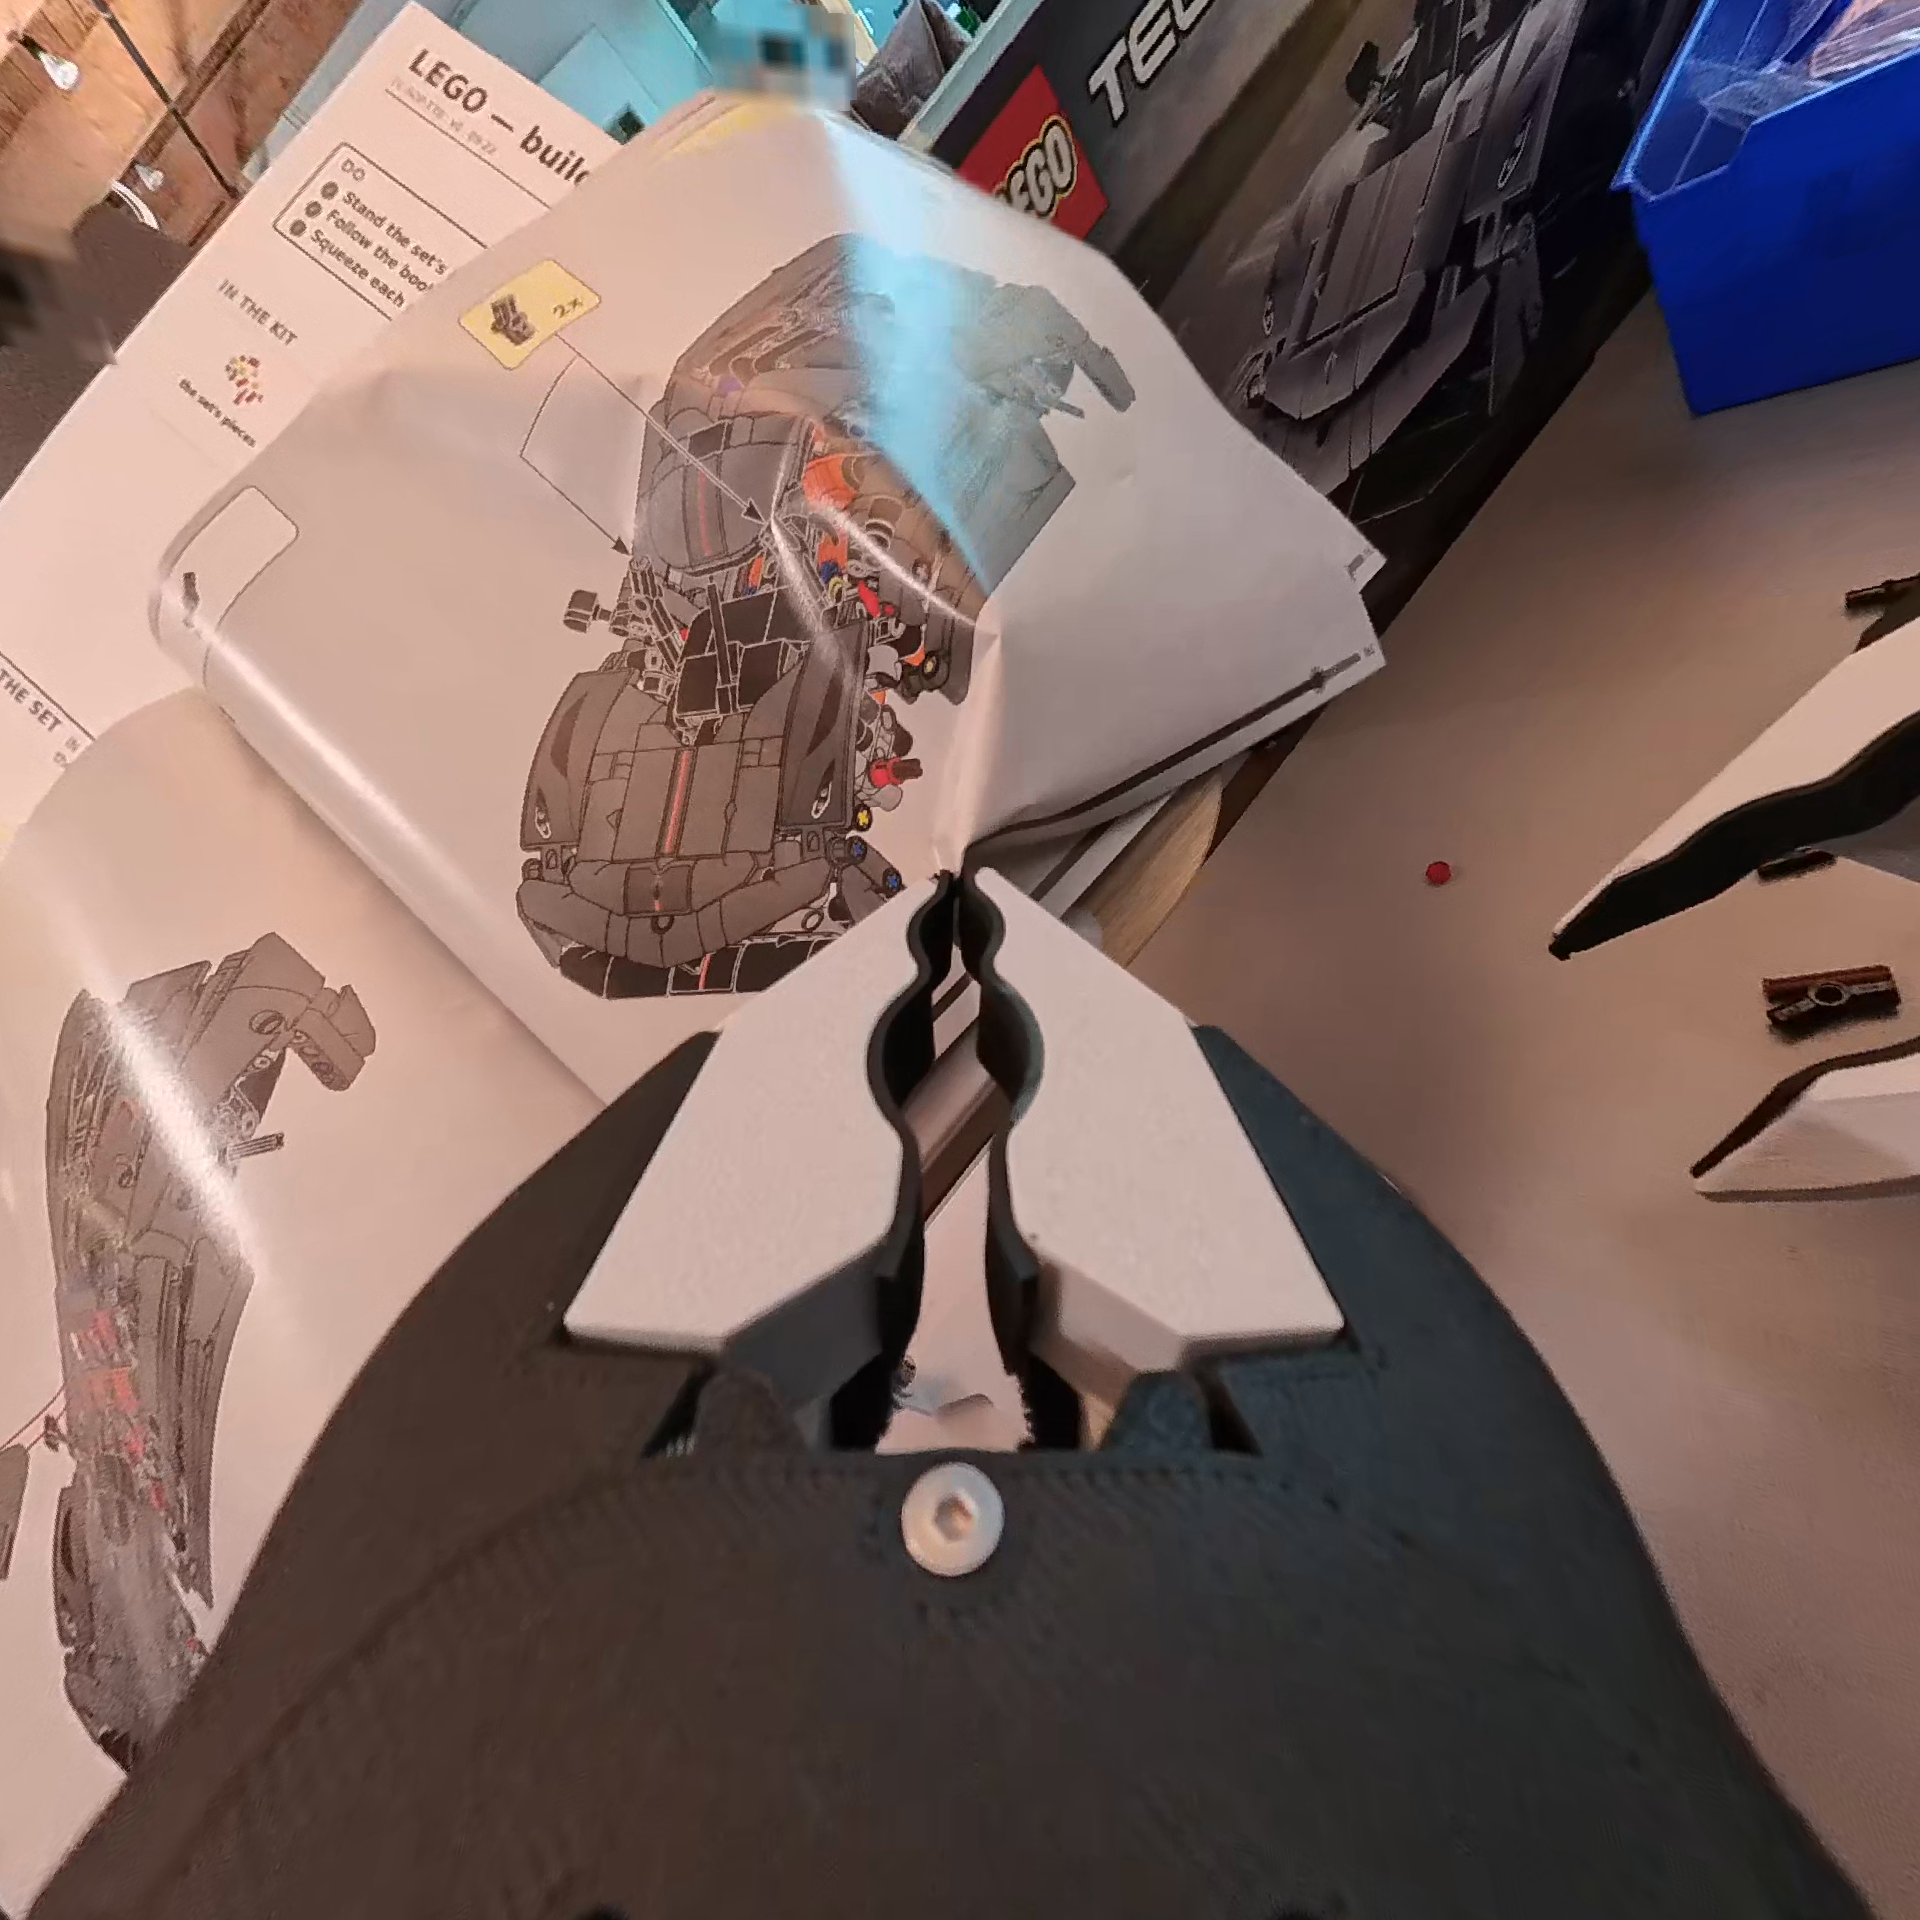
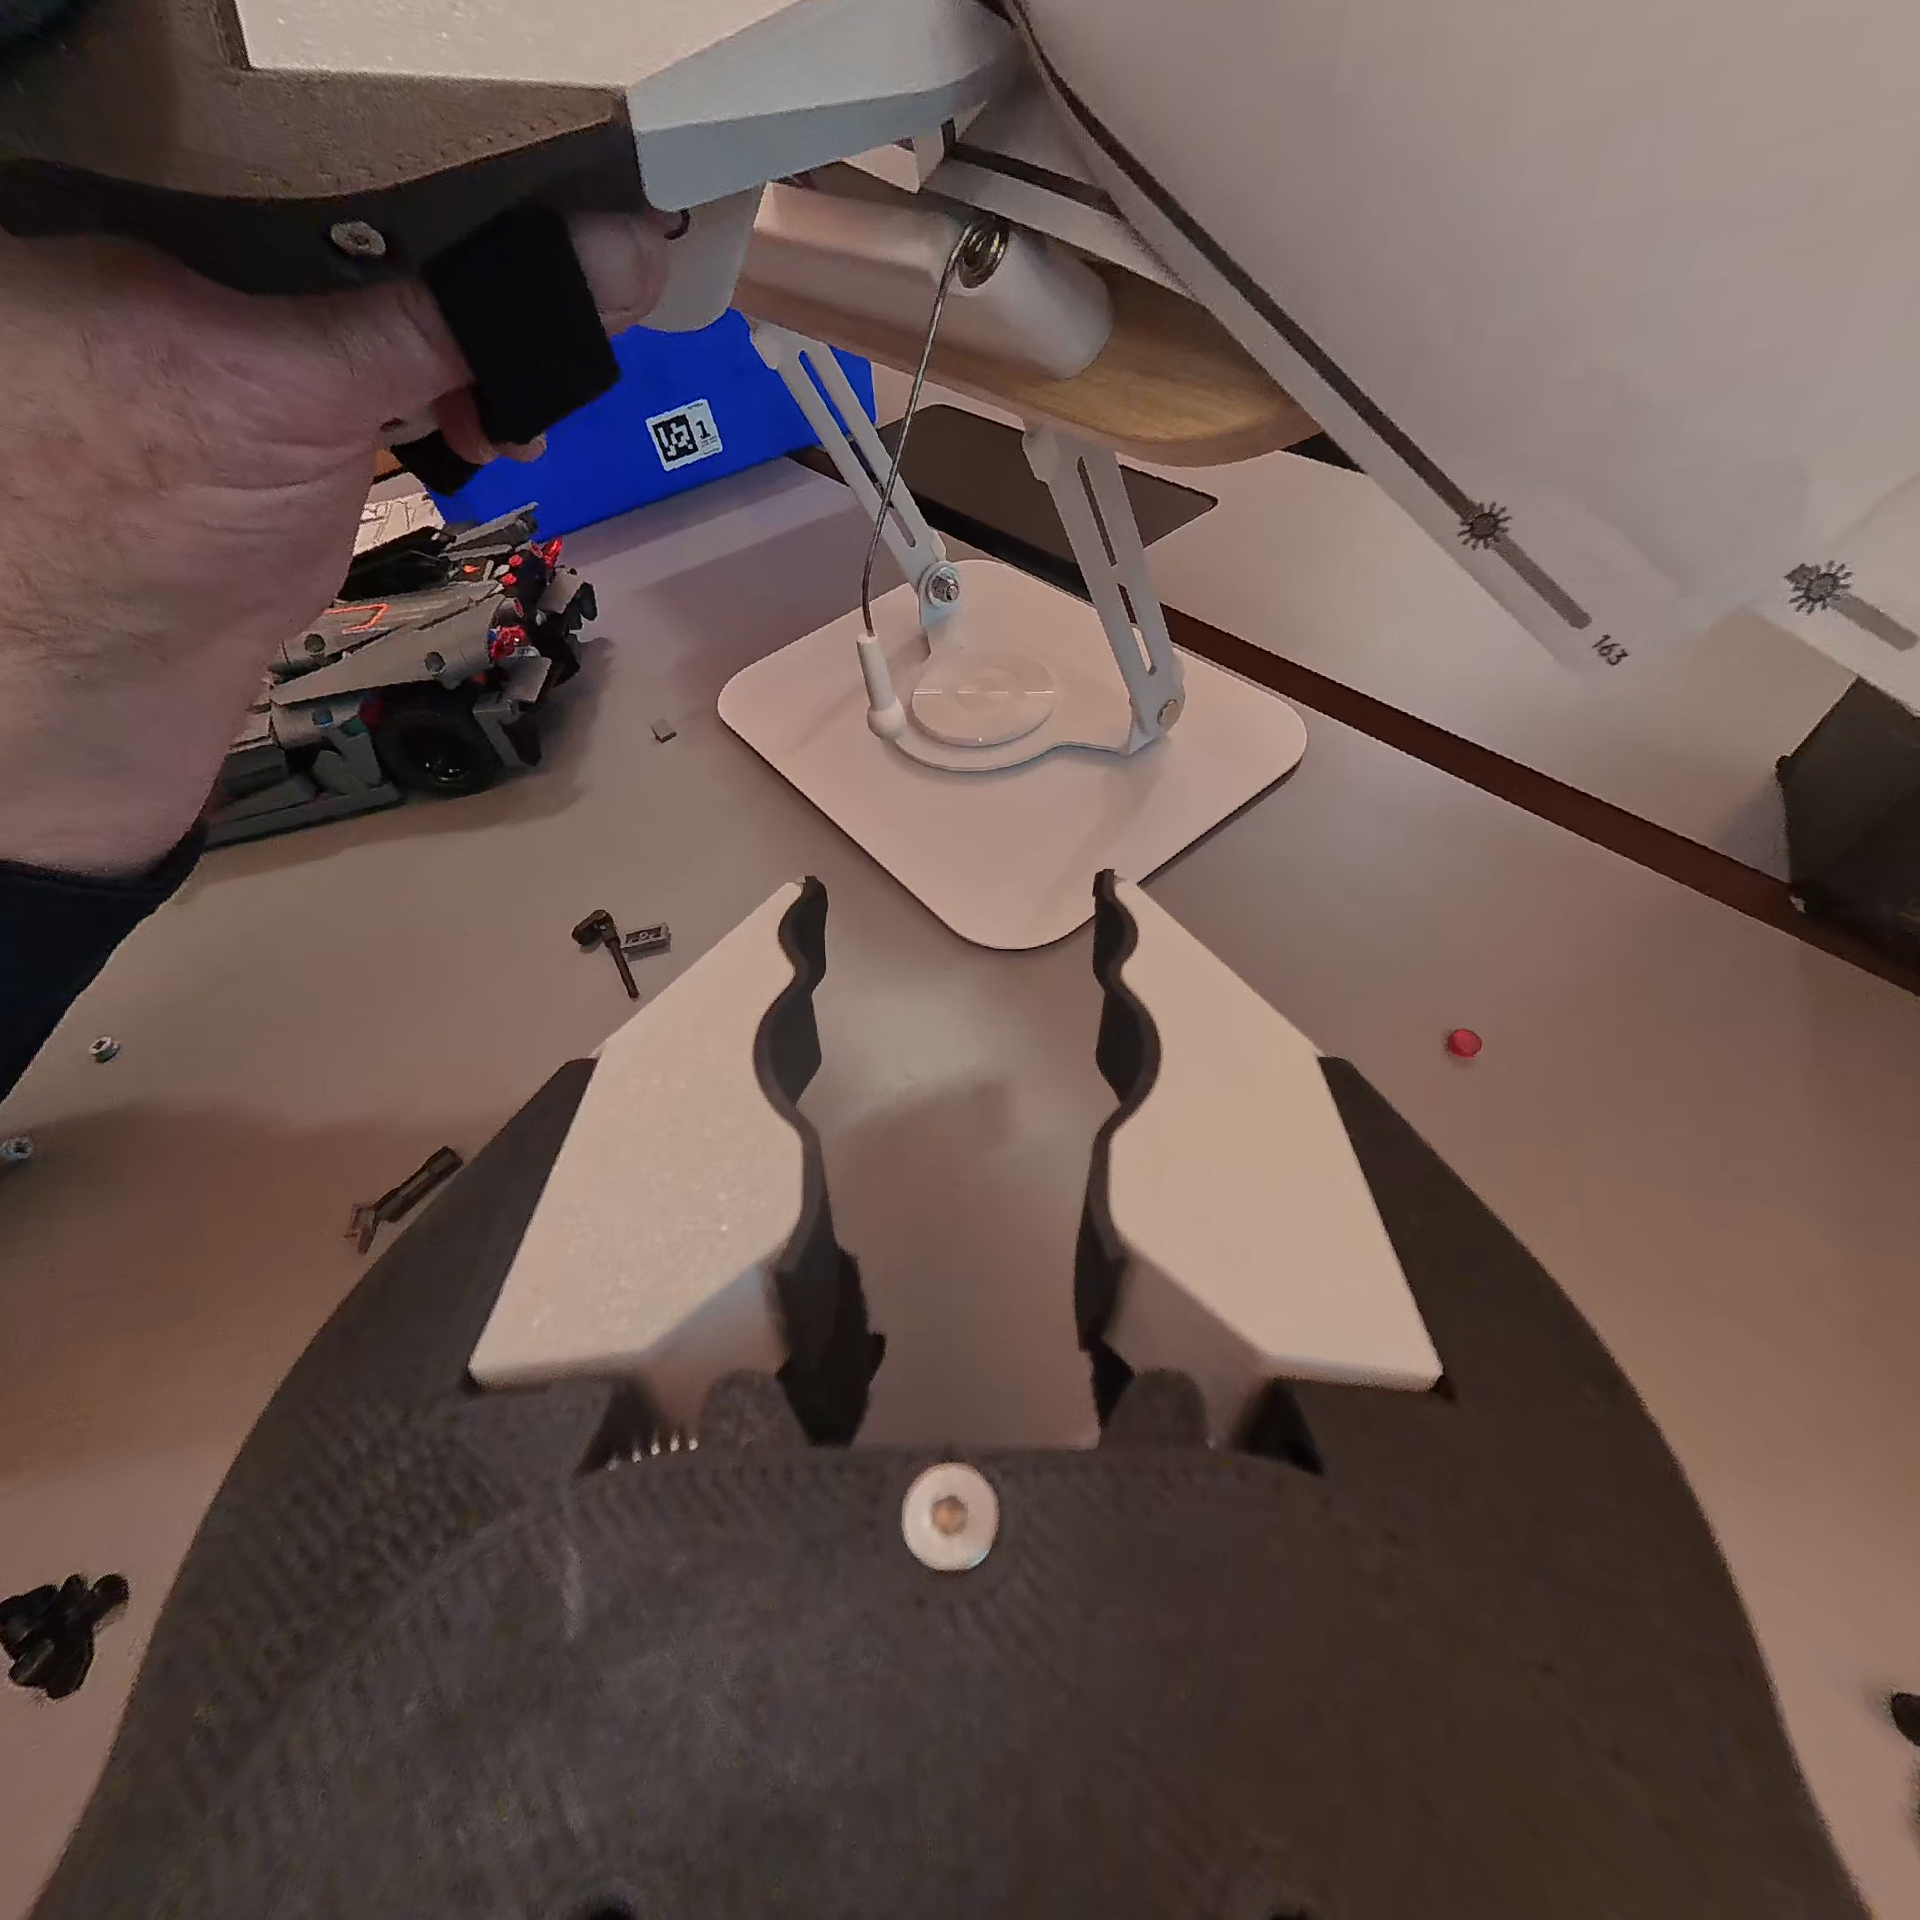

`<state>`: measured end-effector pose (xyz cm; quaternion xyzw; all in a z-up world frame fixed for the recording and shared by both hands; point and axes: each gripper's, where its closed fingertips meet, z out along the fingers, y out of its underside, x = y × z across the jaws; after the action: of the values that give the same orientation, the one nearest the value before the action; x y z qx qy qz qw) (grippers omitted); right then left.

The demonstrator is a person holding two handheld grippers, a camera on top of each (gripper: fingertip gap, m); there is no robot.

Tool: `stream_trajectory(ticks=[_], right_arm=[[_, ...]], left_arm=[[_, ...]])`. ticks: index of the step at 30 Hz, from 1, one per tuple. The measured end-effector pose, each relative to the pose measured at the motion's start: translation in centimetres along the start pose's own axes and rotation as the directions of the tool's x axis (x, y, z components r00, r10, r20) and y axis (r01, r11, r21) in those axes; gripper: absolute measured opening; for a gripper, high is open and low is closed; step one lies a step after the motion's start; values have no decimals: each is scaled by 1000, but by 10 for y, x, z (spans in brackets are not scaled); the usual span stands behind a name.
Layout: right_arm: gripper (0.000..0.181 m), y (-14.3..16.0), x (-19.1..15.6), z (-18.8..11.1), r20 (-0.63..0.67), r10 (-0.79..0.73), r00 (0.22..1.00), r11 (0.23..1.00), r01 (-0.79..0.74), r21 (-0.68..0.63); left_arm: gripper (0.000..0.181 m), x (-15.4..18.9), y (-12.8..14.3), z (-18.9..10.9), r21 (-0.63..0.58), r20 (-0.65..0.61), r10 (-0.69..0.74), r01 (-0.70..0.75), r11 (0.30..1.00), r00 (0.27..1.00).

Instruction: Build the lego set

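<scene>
The instruction booklet (image 1: 343, 935) lies open on a tilted stand. One page (image 1: 727, 499), showing a grey car, is lifted and creased. My left gripper (image 1: 956, 883) is shut on that page's lower corner. It also shows in the right wrist view (image 2: 935, 135), held by a hand (image 2: 156, 520), with the page (image 2: 1455, 208) above. My right gripper (image 2: 961, 894) is open and empty, low over the table in front of the stand's base (image 2: 1018, 831). It shows at the right of the left wrist view (image 1: 1631, 1060). The partly built grey car (image 2: 416, 665) sits at the far left.
A small red stud (image 2: 1463, 1042) and loose dark pieces (image 2: 618, 940) (image 2: 405, 1195) (image 2: 57, 1631) lie on the table. A brown piece (image 1: 1829, 997) lies between the right gripper's fingers. The set's box (image 1: 1351, 260), a blue bin (image 1: 1787, 229) and a printed sheet (image 1: 343, 260) stand behind. One gripper's finger ends stand about 12 centimeters off the other's. The small red stud (image 2: 1463, 1042) is closer to my right gripper, around 15 centimeters from its tips; the left tips are 25 centimeters off. It is also in sight in the left wrist view (image 1: 1436, 871).
</scene>
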<state>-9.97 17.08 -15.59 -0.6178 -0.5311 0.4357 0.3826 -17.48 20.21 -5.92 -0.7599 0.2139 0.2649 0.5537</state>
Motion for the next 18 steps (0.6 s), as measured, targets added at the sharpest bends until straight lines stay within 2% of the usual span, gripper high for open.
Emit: stream_trajectory(ticks=[18], right_arm=[[51,2,1,1,0,0,1000,1000,0,-8]], left_arm=[[0,4,-2,5,17,-14,-27,27,999,1000]])
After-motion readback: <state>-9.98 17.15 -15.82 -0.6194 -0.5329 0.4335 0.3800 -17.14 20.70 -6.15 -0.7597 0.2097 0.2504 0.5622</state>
